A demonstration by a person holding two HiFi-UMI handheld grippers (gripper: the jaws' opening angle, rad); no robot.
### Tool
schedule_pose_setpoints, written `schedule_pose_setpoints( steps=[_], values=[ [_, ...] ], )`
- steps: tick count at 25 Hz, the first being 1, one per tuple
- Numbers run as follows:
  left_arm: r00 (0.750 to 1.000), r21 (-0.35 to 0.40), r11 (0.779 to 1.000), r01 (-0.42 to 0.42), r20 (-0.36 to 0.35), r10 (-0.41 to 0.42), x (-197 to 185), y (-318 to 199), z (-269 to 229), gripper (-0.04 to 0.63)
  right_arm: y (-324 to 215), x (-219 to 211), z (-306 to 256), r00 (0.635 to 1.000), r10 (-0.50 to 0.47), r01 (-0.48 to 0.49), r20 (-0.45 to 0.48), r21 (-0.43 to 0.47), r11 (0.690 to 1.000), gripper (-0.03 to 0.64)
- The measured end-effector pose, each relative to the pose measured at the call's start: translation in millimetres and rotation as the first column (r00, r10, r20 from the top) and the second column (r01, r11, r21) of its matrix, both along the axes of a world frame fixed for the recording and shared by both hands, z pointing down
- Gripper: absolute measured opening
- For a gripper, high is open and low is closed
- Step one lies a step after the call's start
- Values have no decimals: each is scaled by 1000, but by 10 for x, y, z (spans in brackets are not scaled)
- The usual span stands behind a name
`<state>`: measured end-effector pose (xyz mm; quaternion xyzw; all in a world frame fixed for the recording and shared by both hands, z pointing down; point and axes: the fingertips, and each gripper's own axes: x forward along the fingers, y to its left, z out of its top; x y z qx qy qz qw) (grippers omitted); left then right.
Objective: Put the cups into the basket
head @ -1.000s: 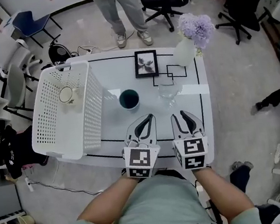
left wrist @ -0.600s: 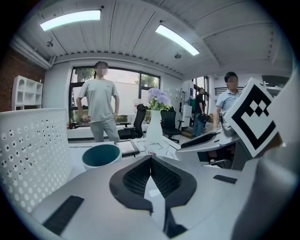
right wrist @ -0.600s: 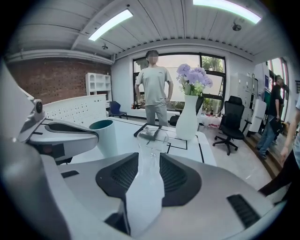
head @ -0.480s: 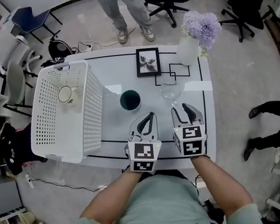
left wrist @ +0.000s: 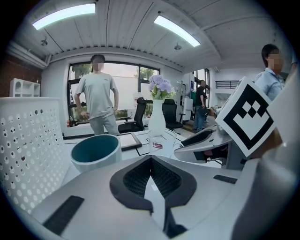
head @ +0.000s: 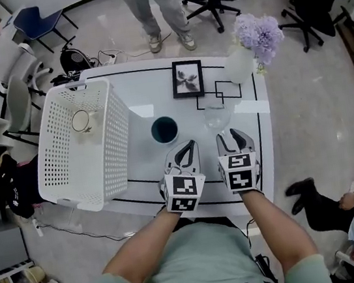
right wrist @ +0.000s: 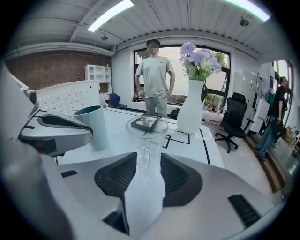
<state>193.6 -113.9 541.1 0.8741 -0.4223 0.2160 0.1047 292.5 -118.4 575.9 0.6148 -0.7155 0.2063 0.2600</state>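
Both grippers have closed in on the cups since the earlier frame. On the left gripper (head: 188, 146) the jaws are clenched and empty, pointing at the teal cup (head: 164, 130) on the tabletop (head: 146, 175). The right gripper (head: 232, 137) jaws have just been opening and stand released; the clear glass cup (head: 216, 118) stands just ahead, ungripped. The basket (head: 113, 147) holds one pale cup (head: 81, 121).

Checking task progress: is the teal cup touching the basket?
Apart. The head view shows bare table between the teal cup and the basket.

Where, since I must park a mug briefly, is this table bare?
Bare: the tabletop between the white basket and the picture frame, behind the teal cup. Crowded: the right side, where the clear glass, frame and flower vase stand close.
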Motion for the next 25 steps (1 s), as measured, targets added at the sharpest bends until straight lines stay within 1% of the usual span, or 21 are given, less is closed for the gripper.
schedule_pose_setpoints(
  steps=[2, 14, 19, 25],
  values=[
    [1000, -1, 1000, -5, 3, 5, 15, -9, 14, 3, -19, 1, 24, 1000, -9, 9, -9, -2, 1000, 167],
    [1000, -17, 1000, -5, 7, 5, -15, 14, 45, 3, -64, -83, 112, 996, -68, 65, -57, -47, 997, 69],
    [1000, -21, 1000, -1, 5, 1, -25, 22, 44, 3, -54, -102, 111, 996, -79, 77, -41, -57, 995, 55],
    [1000, -19, 1000, 0, -1, 0, -42, 37, 19, 3, -4, -104, 28, 998, -60, 60, 6, 6, 998, 52]
  ],
)
